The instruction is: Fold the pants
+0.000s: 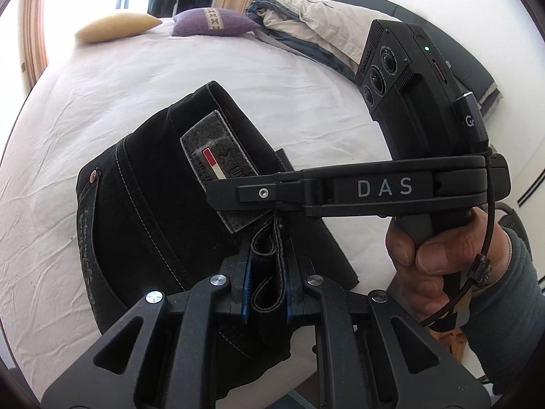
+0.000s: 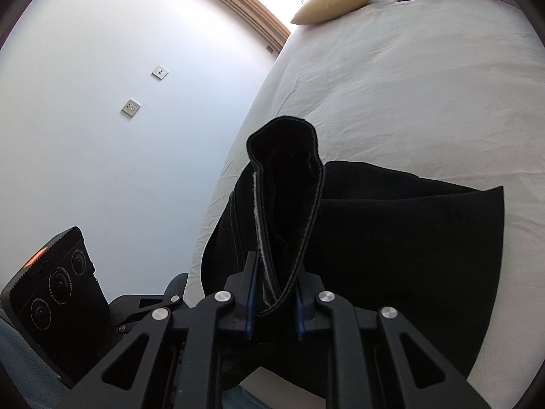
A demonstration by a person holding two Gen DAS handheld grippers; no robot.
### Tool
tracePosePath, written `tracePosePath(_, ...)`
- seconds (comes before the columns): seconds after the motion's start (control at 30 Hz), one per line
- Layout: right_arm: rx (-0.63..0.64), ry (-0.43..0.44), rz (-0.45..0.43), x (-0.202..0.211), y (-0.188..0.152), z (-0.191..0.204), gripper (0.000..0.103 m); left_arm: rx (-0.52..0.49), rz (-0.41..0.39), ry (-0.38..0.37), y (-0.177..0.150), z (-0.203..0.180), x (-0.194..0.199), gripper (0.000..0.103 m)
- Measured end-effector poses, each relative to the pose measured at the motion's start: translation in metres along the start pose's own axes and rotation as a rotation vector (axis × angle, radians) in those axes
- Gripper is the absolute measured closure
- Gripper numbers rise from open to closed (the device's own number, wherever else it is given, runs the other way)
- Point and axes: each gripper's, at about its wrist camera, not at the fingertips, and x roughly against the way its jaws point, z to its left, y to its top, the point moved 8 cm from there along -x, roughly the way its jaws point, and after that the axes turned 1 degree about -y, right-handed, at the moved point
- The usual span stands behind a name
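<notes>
Black jeans (image 1: 146,187) with a grey leather waistband patch (image 1: 218,156) lie bunched on the white bed (image 1: 102,85). My left gripper (image 1: 267,272) is shut on a doubled fold of the black fabric at the waistband. My right gripper (image 2: 276,293) is shut on a loop of the same black pants (image 2: 391,238), which stands up between its blue-padded fingers (image 2: 251,289). The right gripper also shows in the left wrist view (image 1: 238,194), reaching in from the right over the patch, held by a hand (image 1: 439,255).
A yellow pillow (image 1: 115,27) and a purple cushion (image 1: 211,22) lie at the bed's far end, next to a crumpled beige and grey duvet (image 1: 306,24). A white wall with two sockets (image 2: 131,107) borders the bed's left side.
</notes>
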Motion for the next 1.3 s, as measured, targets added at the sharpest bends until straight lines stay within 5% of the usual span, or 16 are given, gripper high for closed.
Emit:
tracePosePath(0.4,-0.202,-0.002,-0.042,0.020,-0.027,-0.100,0.086,-0.087,0.144,-0.011,-0.005,-0.065,-0.081,0.091)
tracePosePath(0.93,-0.297,-0.013,-0.066,-0.014,-0.035,-0.112,0.085,-0.197,0.178,0.007,-0.027,-0.080,-0.124,0.090)
tracePosePath(1.07,-0.316,-0.003,-0.072,-0.015,-0.040,-0.119,0.085,-0.171,0.210,-0.047,-0.031,-0.078,-0.119,0.076)
tracePosePath(1.1,-0.332,0.008,-0.078,-0.015,-0.041,-0.120,0.084,-0.153,0.210,-0.071,-0.031,-0.078,-0.111,0.066)
tracePosePath(1.13,-0.346,0.018,-0.082,-0.014,-0.043,-0.124,0.082,-0.130,0.201,-0.093,-0.030,-0.076,-0.102,0.043)
tracePosePath(1.2,-0.377,0.030,-0.088,-0.011,-0.044,-0.124,0.079,-0.094,0.147,-0.150,-0.025,-0.072,-0.076,0.022)
tracePosePath(1.3,-0.351,-0.044,-0.110,0.006,-0.043,-0.122,0.072,-0.060,0.067,-0.137,-0.011,-0.046,-0.042,0.020)
